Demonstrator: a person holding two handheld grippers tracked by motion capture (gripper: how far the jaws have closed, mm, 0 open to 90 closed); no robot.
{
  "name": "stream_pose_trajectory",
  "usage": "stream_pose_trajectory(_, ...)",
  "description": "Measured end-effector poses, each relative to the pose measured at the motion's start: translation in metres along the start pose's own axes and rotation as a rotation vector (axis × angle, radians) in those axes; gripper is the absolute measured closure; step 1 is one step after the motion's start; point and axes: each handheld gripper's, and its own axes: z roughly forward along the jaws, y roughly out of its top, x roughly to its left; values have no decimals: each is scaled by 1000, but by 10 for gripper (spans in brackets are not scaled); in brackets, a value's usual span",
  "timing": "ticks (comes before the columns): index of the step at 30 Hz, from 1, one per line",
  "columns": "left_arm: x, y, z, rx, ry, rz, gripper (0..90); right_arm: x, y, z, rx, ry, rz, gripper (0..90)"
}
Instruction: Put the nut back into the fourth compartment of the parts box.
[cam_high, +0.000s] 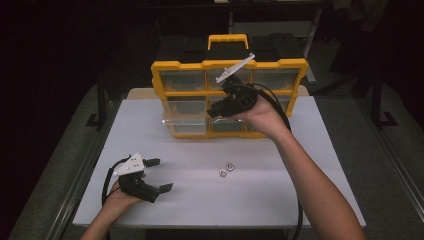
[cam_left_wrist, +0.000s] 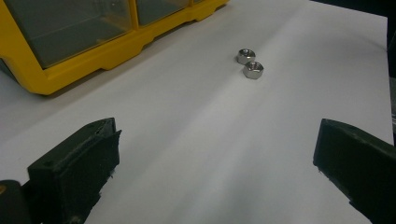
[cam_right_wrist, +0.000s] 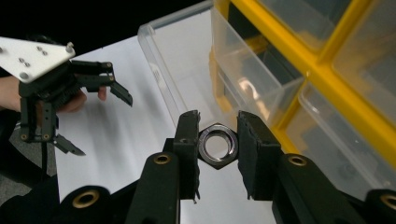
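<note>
My right gripper (cam_right_wrist: 218, 144) is shut on a steel hex nut (cam_right_wrist: 218, 145), pinched between its two black pads. In the high view this gripper (cam_high: 218, 108) hangs above the table in front of the yellow organiser (cam_high: 170, 67), close to a clear drawer (cam_high: 185, 119) that is pulled out at the lower left. From the right gripper view that open drawer (cam_right_wrist: 187, 65) lies just beyond the nut. Two more hex nuts (cam_high: 226, 170) lie side by side on the white table, and they sit ahead of the wide-open jaws of my left gripper (cam_left_wrist: 215, 154). That left gripper (cam_high: 161, 175) rests low at the table's front left.
The white tabletop (cam_high: 280, 200) ends at dark floor on all sides. The organiser has several clear drawers and a yellow carry handle (cam_high: 228, 39), and it stands at the back of the table. A black cable (cam_high: 297, 220) trails from the right gripper down past the front edge.
</note>
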Motion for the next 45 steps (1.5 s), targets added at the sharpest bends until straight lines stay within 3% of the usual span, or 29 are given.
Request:
stream_pose_trajectory(12, 0, 0, 0, 8, -2, 5, 5, 3, 24, 4, -20, 4, -1, 692)
stream_pose_trajectory(16, 0, 0, 0, 9, -4, 10, 5, 3, 28, 9, -17, 7, 3, 691)
stream_pose_trajectory(18, 0, 0, 0, 15, -3, 14, 5, 1, 30, 14, -21, -3, -28, 691)
stream_pose_trajectory(19, 0, 0, 0, 11, -4, 10, 5, 2, 31, 15, -14, 1, -1, 691)
stream_pose_trajectory(21, -1, 0, 0, 8, -3, 7, 5, 0, 32, 20, -18, 1, -20, 691)
stream_pose_trajectory(22, -1, 0, 0, 7, -3, 6, 5, 0, 33, 22, -15, 5, -7, 691)
stream_pose_trajectory(23, -1, 0, 0, 5, -3, 5, 5, -1, 33, 25, -15, 2, -28, 690)
stream_pose_trajectory(26, -2, 0, 0, 5, -4, 2, 5, 2, 35, 32, 5, 16, 2, 690)
stream_pose_trajectory(31, -2, 0, 1, 11, -6, 15, 5, 4, 36, 43, 31, 7, -10, 689)
stream_pose_trajectory(34, -3, -1, 1, 1, -6, -3, 5, 3, 36, 49, 49, 11, -16, 688)
stream_pose_trajectory(42, -4, -1, 0, 0, -6, -5, 5, -1, 36, 63, 74, 4, -30, 683)
stream_pose_trajectory(43, -4, -1, 0, 0, -6, -6, 5, -1, 36, 63, 66, 10, -27, 616)
stream_pose_trajectory(45, -4, -1, 0, 0, -6, -6, 5, -1, 37, 62, 57, 14, -21, 579)
